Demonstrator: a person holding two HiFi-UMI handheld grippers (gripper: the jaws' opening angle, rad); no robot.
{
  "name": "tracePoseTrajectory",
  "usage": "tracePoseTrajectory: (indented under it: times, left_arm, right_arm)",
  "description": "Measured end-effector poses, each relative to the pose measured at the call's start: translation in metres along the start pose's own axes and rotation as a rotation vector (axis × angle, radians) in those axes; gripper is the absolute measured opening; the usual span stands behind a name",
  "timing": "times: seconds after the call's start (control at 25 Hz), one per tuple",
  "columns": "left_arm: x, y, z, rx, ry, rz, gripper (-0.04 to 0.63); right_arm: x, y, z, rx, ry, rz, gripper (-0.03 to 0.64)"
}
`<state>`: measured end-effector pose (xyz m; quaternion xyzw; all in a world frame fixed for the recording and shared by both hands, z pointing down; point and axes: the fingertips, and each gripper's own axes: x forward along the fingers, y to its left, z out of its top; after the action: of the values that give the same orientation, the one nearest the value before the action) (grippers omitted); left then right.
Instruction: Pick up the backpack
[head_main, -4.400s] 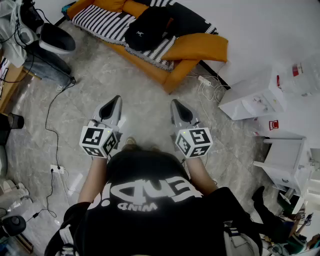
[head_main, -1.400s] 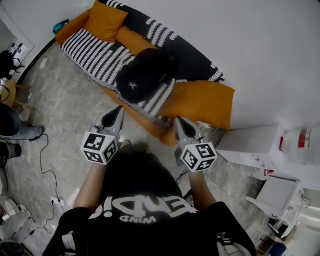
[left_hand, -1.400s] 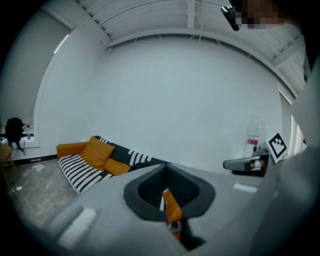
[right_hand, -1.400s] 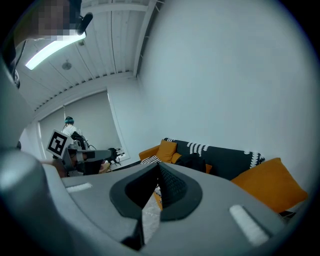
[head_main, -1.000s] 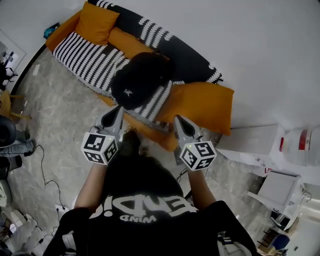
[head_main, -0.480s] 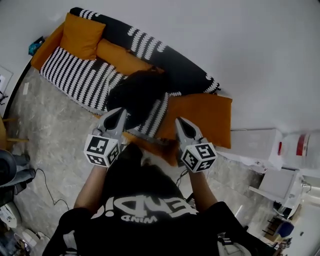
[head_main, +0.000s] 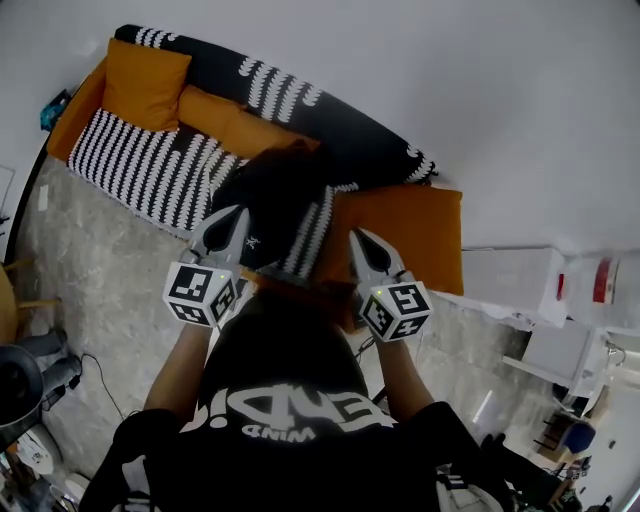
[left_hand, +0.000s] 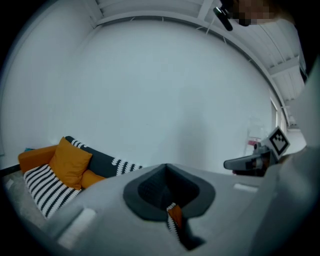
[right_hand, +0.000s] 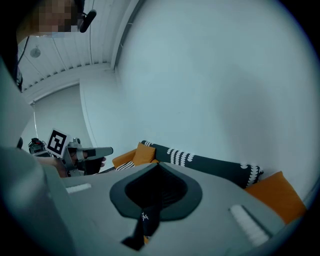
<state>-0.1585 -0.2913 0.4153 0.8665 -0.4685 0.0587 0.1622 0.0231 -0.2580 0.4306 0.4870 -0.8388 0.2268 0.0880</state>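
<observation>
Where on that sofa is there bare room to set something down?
In the head view, the striped seat is bare between the orange pillow at its left end and the backpack. Right of the backpack it is crowded: a big orange cushion lies close beside it.

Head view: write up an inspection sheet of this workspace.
Surface: black-and-white striped sofa seat.
Job's things: black backpack lying on the seat, not gripped.
Clutter: orange cushions toward both sofa ends.
Grippers: left hand-held gripper and right hand-held gripper both shut, empty, short of the backpack.
Cables: thin cable on the floor, lower left.
Surroundings: white wall behind the sofa; white cabinet to the right.
</observation>
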Motion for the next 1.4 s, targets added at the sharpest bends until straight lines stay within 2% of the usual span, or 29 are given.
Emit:
tracePoseTrajectory:
  times: [0.36,0.48,0.64,0.76,0.88,1.08,1.24,1.4]
  left_arm:
    - [0.020,-0.007,0.009,0.015,-0.019,0.004,0.017]
    - [0.030,-0.008,0.006,-0.024,-0.010,0.000,0.085]
    - [0.042,-0.006,0.003,-0.109,0.003,-0.021,0.210]
    - [0.054,-0.006,0.000,-0.088,0.025,-0.019,0.342]
    - [0.065,-0.008,-0.005,-0.071,0.042,-0.035,0.411]
    - [0.085,-0.001,-0.015,-0.070,0.070,-0.046,0.420]
    - [0.108,0.010,-0.034,-0.033,0.141,-0.049,0.423]
    - [0.132,0.029,-0.058,0.002,0.221,-0.059,0.453]
  right_arm:
    - [0.015,-0.020,0.022,-0.023,-0.038,0.024,0.000]
    - [0.018,-0.028,0.022,-0.018,-0.032,0.034,0.000]
    - [0.019,-0.035,0.022,-0.010,-0.027,0.038,0.000]
    - [0.020,-0.042,0.021,0.009,-0.022,0.033,0.000]
    - [0.020,-0.049,0.019,0.026,-0.023,0.025,0.000]
    - [0.024,-0.058,0.013,0.048,-0.010,0.017,0.000]
    - [0.030,-0.066,0.006,0.080,0.002,0.011,0.000]
    - [0.041,-0.067,-0.002,0.106,0.025,0.010,0.000]
